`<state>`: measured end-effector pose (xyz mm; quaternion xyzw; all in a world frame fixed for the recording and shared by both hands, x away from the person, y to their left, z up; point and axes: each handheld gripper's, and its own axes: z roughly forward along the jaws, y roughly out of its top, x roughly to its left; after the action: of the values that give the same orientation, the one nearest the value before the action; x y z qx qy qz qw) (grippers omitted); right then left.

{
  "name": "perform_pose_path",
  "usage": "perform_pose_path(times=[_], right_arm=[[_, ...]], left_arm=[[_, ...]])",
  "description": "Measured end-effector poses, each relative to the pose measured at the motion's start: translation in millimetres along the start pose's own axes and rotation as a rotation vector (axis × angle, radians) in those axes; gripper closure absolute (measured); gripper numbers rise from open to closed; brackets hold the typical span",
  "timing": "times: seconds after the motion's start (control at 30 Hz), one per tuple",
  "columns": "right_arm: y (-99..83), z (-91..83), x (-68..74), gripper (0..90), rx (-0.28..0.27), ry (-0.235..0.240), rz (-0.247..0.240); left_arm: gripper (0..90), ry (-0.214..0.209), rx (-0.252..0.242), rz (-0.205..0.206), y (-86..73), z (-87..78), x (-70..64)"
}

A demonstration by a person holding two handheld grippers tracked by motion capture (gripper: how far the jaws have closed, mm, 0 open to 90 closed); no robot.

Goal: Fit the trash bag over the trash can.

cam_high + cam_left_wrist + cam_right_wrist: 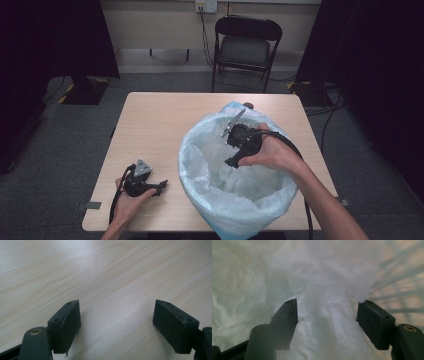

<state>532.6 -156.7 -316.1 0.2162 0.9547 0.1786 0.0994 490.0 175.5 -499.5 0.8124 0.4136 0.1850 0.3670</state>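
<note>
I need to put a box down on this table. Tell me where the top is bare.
Bare wood runs across the table's far left, from the far edge down to the left gripper, whose open jaws rest over plain wood. A thin strip lies behind the bag. The right half is crowded: the bag covers it, with the right gripper inside.

Light wood table (150,125), centred on grey carpet. Black folding chair (246,47) behind table's far edge, facing it. Wall outlet (206,6) w/ cable above chair. Dark curtains L & R.
</note>
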Motion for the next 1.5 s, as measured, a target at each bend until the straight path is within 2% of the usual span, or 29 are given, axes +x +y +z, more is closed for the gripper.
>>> perform_pose_path(times=[0.13, 0.17, 0.23, 0.27, 0.37, 0.53, 0.57, 0.6, 0.63, 0.73, 0.8, 0.83, 0.87, 0.9, 0.93, 1.03, 1.07, 1.13, 1.3, 1.5], right_arm=[[1.1, -0.5, 1.5, 30.7, -0.002, -0.002, -0.005], [2.0, -6.3, 0.8, 30.3, -0.051, -0.005, 0.002], [2.9, -15.6, 0.4, 30.1, -0.137, 0.018, 0.009], [2.9, -15.6, 0.4, 30.1, -0.137, 0.018, 0.009], [4.3, -31.0, 2.3, 29.3, -0.248, 0.045, -0.001], [2.2, -61.2, 5.5, 28.3, -0.361, 0.045, -0.010], [-0.7, -73.3, 10.1, 30.2, -0.402, 0.061, -0.018], [-0.7, -73.3, 10.1, 30.2, -0.402, 0.061, -0.018], [-2.4, -78.3, 13.9, 32.2, -0.424, 0.071, -0.034], [-7.1, -88.6, 30.4, 36.1, -0.448, 0.161, -0.112], [-10.0, -91.4, 45.5, 36.3, -0.456, 0.260, -0.187], [-10.6, -91.6, 50.4, 36.2, -0.461, 0.301, -0.200], [-11.4, -90.8, 57.5, 35.8, -0.460, 0.358, -0.228], [-11.8, -89.7, 61.2, 35.1, -0.456, 0.383, -0.250], [-12.4, -87.0, 66.2, 35.2, -0.443, 0.430, -0.275], [-12.7, -77.1, 73.3, 34.6, -0.399, 0.504, -0.315], [-12.8, -74.3, 74.7, 34.5, -0.382, 0.508, -0.325], [-12.8, -65.9, 78.3, 34.5, -0.321, 0.492, -0.347], [-9.7, -50.8, 82.0, 32.2, -0.224, 0.484, -0.362], [-4.5, -34.1, 88.6, 29.2, -0.115, 0.378, -0.373]], left_arm=[[22.0, 0.000, 0.001, 0.002, 0.0, -0.1, 0.1], [22.0, 0.000, 0.002, 0.002, 0.0, -0.1, 0.1], [22.0, 0.000, 0.001, 0.001, 0.0, -0.1, 0.1], [22.0, 0.000, 0.001, 0.001, 0.0, -0.1, 0.1], [22.0, 0.000, 0.001, 0.001, 0.0, -0.1, 0.1], [22.0, 0.001, 0.001, 0.000, 0.1, 0.0, 0.0], [22.0, 0.000, 0.001, 0.001, 0.0, -0.1, 0.1], [22.0, 0.000, 0.001, 0.001, 0.0, -0.1, 0.1], [22.0, 0.000, 0.001, 0.001, 0.0, -0.1, 0.1], [22.0, 0.000, 0.001, 0.001, 0.0, -0.1, 0.1], [22.0, 0.001, 0.001, 0.000, 0.1, 0.0, 0.0], [22.0, 0.001, 0.001, -0.001, 0.1, 0.0, -0.1], [22.0, 0.001, 0.001, -0.001, 0.1, 0.0, -0.2], [22.0, 0.001, 0.001, -0.001, 0.1, 0.0, -0.2], [22.0, 0.001, 0.001, -0.001, 0.1, 0.0, -0.2], [22.0, 0.001, 0.001, -0.002, 0.1, 0.0, -0.2], [22.0, 0.001, 0.001, -0.002, 0.1, 0.0, -0.2], [22.0, 0.001, 0.001, -0.002, 0.1, 0.0, -0.2], [22.0, 0.001, 0.001, -0.001, 0.1, 0.0, -0.2], [22.0, 0.000, 0.002, 0.000, 0.1, 0.0, -0.1]])
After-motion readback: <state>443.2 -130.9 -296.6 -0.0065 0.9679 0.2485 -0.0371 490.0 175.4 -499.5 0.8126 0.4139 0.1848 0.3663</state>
